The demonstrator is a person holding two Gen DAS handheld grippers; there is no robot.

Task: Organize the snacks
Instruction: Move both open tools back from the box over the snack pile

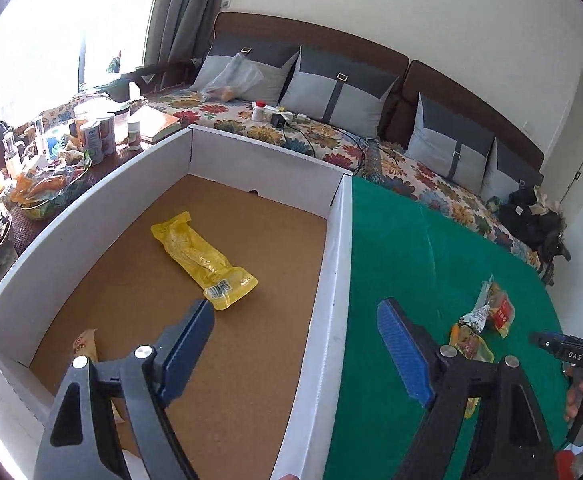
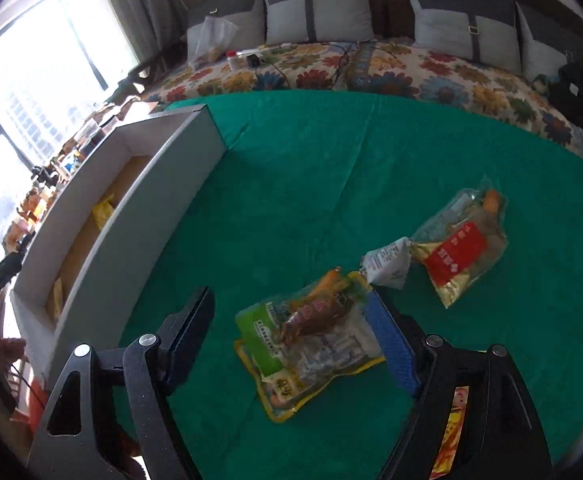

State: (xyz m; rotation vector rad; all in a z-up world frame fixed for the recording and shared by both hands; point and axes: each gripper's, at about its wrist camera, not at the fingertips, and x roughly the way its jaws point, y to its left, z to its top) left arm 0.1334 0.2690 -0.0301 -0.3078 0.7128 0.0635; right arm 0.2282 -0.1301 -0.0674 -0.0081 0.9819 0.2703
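A white cardboard box (image 1: 331, 248) with a brown floor stands on the green cloth (image 1: 431, 240). Inside it lie a yellow snack packet (image 1: 203, 260) and, in the near corner, a pale orange packet (image 1: 85, 344). My left gripper (image 1: 295, 320) hangs open and empty, straddling the box's right wall. In the right wrist view my right gripper (image 2: 287, 308) is open just above a green-and-yellow snack packet (image 2: 311, 336) lying on the cloth; its pads do not press it. A small white packet (image 2: 387, 264) and a red-labelled packet (image 2: 459, 248) lie further right.
A further orange-yellow packet (image 2: 451, 440) shows under my right finger. A sofa with a floral cover (image 1: 331, 136) and grey cushions runs behind the cloth. A crowded side table (image 1: 71, 140) with cans and bottles stands left of the box. The right gripper's body (image 1: 563, 350) shows at the left view's edge.
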